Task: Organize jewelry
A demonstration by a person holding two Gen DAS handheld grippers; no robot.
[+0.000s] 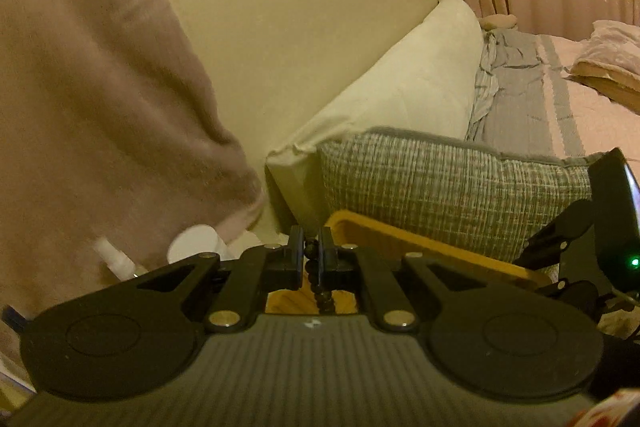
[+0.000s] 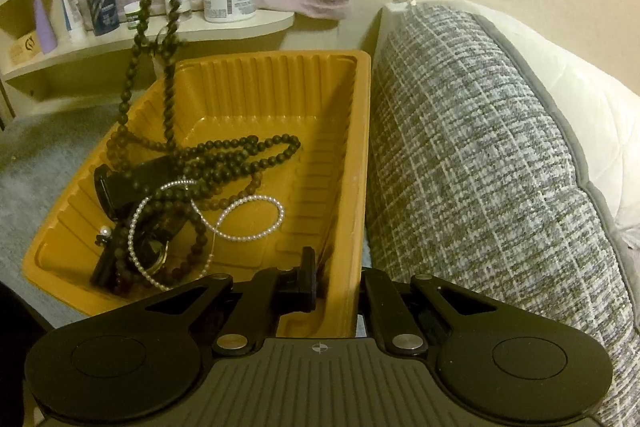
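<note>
Two pads of my left hand-held gripper (image 1: 311, 254) clench the dark beads (image 1: 320, 291). From the right view, they hang into the tray (image 2: 362, 131); my right hand-held gripper (image 2: 336, 279) straddles its wall, grip unclear. I'd lift slowly, untangling from the pearls (image 2: 240, 211).

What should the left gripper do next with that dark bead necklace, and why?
Probably lift a little higher. The left gripper is shut on the dark bead necklace, but its lower loops lie in the yellow tray, tangled over the pearl strand.
</note>
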